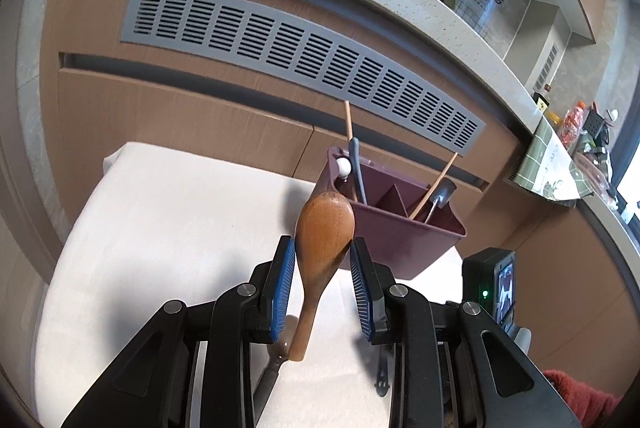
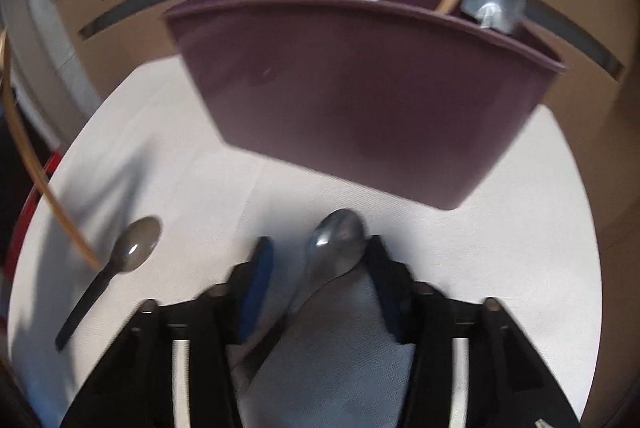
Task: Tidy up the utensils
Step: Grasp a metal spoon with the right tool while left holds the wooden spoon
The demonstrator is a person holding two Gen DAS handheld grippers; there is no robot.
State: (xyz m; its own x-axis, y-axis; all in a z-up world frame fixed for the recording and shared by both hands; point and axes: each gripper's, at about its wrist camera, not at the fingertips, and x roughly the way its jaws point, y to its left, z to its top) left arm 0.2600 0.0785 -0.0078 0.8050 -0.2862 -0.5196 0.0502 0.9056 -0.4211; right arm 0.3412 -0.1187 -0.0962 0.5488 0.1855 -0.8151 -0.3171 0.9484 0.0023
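Two loose utensils lie between spread jaws: left gripper (image 1: 322, 260) over brown wooden spoon (image 1: 324, 240), right gripper (image 2: 318, 268) over steel spoon (image 2: 336, 240). Next: pinch, carry to maroon compartmented caddy (image 2: 360, 100).

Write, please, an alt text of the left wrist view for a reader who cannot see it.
A brown wooden spoon stands bowl-up between the open blue-padded fingers of the left gripper, above a white cloth-covered table. Behind it is a maroon plastic divided utensil holder with chopsticks and spoons, in front of a wooden cabinet with a grey vent grille.
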